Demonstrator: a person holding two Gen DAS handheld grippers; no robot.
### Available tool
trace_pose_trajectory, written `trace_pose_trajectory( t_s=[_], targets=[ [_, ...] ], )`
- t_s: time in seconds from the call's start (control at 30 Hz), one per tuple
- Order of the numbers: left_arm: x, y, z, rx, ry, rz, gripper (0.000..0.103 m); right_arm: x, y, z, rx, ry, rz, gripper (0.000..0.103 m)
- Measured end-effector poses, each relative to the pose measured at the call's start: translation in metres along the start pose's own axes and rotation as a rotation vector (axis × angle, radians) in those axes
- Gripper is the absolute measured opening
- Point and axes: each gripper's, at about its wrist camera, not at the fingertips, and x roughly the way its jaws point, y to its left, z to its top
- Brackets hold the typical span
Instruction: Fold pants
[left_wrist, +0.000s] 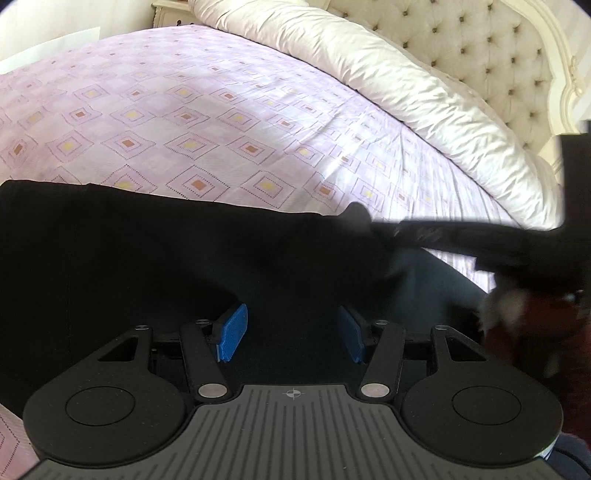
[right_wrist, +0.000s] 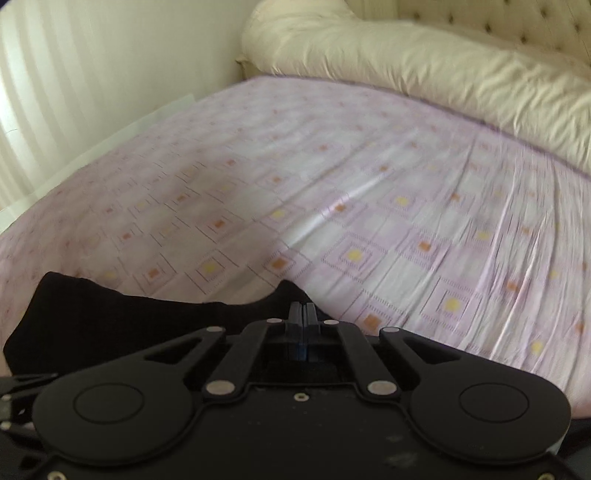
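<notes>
The black pants (left_wrist: 184, 258) lie spread on the bed (left_wrist: 184, 122), under and ahead of both jaws. The left gripper (left_wrist: 291, 332) stands half open, nothing pinched. The right gripper (right_wrist: 302, 314) is closed; a peak of cloth rises at its tips, so a hold on the pants is judged likely. A thin pinch could slip, or only one layer be lifted. The waistband and leg ends are cut off, and the dark cloth hides the seams.

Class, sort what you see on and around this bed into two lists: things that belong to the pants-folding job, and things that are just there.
Part of the job:
- black pants
- left gripper, jaws apart over the pants
- right gripper, jaws shut at the pants' edge

Just there:
- patterned bedsheet
- cream duvet
- tufted headboard
</notes>
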Motion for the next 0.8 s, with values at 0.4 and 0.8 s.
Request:
trace_pose_trajectory(
  t_s=[0.4, 0.8],
  targets=[
    [-0.003, 0.005, -0.003, -0.014, -0.021, -0.030, 0.054, 0.018, 0.013, -0.007, -0.108, 0.016, -0.071, 0.002],
    [-0.010, 0.017, -0.005, -0.095, -0.053, -0.095, 0.058, -0.018, -0.006, 0.006, 0.024, -0.039, 0.011, 0.003]
  ],
)
